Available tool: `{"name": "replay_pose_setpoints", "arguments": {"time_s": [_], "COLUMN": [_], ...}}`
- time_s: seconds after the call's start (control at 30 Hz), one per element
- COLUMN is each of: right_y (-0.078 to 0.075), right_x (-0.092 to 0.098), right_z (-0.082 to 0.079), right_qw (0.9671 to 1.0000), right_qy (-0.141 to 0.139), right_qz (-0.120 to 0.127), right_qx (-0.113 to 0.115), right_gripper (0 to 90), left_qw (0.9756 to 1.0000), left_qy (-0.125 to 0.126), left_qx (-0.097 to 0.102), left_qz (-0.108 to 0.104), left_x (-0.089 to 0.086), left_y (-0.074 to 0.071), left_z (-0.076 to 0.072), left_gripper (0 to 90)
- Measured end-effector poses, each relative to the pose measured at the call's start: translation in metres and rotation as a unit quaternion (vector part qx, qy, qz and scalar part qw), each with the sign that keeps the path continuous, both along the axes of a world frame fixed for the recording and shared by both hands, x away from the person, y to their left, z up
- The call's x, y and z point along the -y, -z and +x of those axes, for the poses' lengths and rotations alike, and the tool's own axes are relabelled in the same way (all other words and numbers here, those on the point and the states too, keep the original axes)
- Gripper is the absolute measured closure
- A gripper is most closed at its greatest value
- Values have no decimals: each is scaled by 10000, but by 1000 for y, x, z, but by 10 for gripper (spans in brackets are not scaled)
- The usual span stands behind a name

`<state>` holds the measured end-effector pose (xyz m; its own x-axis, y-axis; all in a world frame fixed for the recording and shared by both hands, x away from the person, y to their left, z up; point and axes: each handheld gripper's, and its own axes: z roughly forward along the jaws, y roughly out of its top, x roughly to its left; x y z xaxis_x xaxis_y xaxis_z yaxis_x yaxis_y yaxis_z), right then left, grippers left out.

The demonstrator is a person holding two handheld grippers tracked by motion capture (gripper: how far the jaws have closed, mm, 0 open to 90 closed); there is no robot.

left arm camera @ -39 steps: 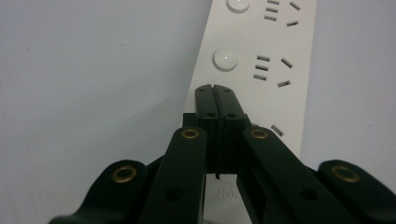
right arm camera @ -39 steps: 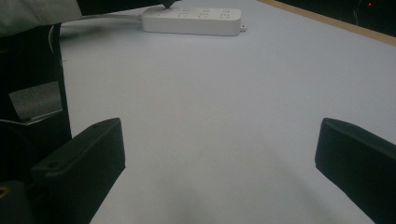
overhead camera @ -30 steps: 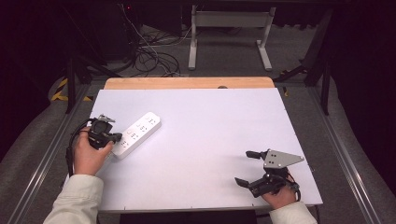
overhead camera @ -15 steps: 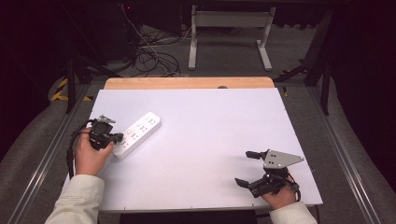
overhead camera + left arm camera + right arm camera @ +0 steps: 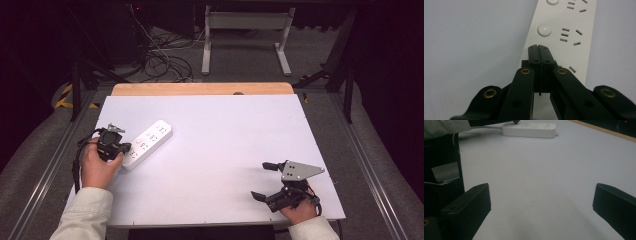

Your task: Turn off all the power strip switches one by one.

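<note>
Readable text: none.
Power strip: faint embossed letters low in the left gripper view, between the jaws, too blurred to read.
Socket markings in the high view: too small to read.

Left gripper closed, tips over white power strip

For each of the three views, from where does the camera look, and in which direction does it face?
High view: above the person's side, facing forward and down at the table; forearms, both hands, the left hand-held gripper and right hand-held gripper show.
Left gripper view: rides the left hand-held gripper, facing down its closed jaws at the power strip.
Right gripper view: rides the right hand-held gripper, facing across the table between wide-open jaws; a sleeve shows.
Shared: all three show the power strip.
</note>
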<state>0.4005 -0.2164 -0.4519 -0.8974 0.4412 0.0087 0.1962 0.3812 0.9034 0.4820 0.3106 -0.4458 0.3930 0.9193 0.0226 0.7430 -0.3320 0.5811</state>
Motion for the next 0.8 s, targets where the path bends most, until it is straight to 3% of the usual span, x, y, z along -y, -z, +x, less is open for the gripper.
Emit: {"name": "replay_pose_setpoints", "arguments": {"time_s": [0.37,0.43,0.47,0.5,0.57,0.8], "right_y": [0,-1,-1,-1,-1,0], "right_x": [1,2,3,2,1,-1], "right_z": [-1,-1,0,0,1,1], "right_qw": [10000,10000,10000,10000,10000,10000], "right_qy": [-9,14,14,22,17,-2], "right_qz": [14,48,49,46,29,-32], "right_qx": [12,30,23,14,7,-6], "right_gripper": [23,23,23,23,23,23], "left_qw": [10000,9996,9996,9982,9970,9961], "left_qy": [-94,-132,-132,-82,6,121], "left_qx": [-6,261,261,488,610,658], "left_qz": [29,19,19,-326,-484,-581], "left_x": [2,0,0,-3,-3,6], "left_y": [0,-4,-4,-10,-17,-16], "left_z": [0,-3,-3,-4,-5,4], "left_gripper": [900,900,900,900,900,900]}}
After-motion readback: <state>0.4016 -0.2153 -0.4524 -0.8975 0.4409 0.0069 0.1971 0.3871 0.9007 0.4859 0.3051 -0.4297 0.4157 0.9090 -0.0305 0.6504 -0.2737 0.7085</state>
